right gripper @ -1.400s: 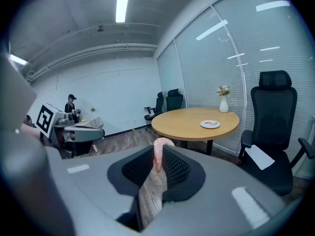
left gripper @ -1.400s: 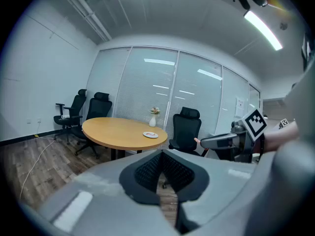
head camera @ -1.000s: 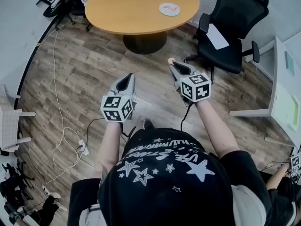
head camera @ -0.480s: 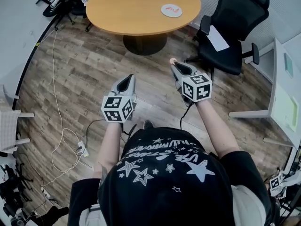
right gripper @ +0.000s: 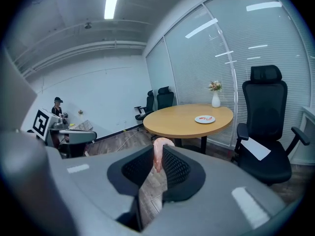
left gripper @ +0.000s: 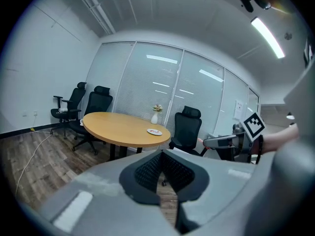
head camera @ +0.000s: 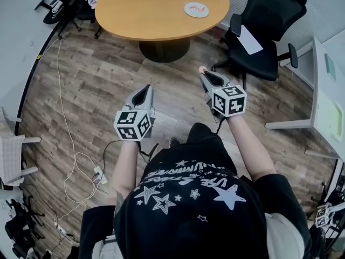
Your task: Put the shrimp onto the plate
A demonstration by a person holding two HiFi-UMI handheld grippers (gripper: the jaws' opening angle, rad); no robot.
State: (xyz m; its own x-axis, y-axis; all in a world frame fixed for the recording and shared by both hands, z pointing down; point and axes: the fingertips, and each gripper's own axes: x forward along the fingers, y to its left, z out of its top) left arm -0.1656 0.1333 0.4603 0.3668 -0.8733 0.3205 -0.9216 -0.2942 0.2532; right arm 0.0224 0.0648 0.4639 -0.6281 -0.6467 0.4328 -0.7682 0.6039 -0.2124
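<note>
Right tool (right gripper: pixel 158 157) – jaws clamped on the shrimp (right gripper: pixel 158 150), a pale pink curl held upright between the pads, its top standing clear above the jaw tips. Left tool (left gripper: pixel 160 167) – jaws together, nothing between them. Both are held out in front of the person, above the wood floor (head camera: pixel 91 85) and well apart from the counter (head camera: pixel 151 12).

Farther off, on the round wooden counter, a white plate (head camera: pixel 196 9) sits near the far right edge. A few small orange-red pieces lie in it, too small to identify. A black office chair (head camera: pixel 264 34) stands just beside the counter. A white vase (right gripper: pixel 215 100) with flowers sits on the counter's far edge.
</note>
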